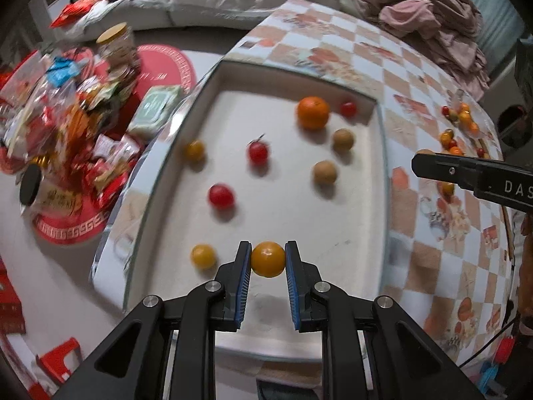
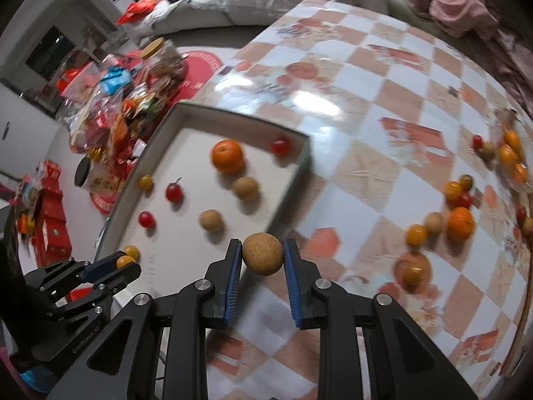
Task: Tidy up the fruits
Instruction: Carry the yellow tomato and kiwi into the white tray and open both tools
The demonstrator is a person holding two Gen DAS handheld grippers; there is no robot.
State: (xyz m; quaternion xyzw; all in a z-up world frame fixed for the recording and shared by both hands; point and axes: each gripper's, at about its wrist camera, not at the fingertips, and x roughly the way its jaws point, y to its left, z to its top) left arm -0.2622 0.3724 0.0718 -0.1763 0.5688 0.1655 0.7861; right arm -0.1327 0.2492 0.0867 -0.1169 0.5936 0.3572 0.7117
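Observation:
A white tray lies on the checkered table and holds an orange, red tomatoes, yellow tomatoes and brown longans. My left gripper is shut on a yellow tomato above the tray's near end. My right gripper is shut on a brown longan above the tray's near right corner. The left gripper also shows in the right wrist view. The right gripper's finger shows in the left wrist view.
Loose fruits lie on the table at the right, among them an orange and small tomatoes. Snack packets and a jar crowd the floor left of the table. Pink cloth lies behind it.

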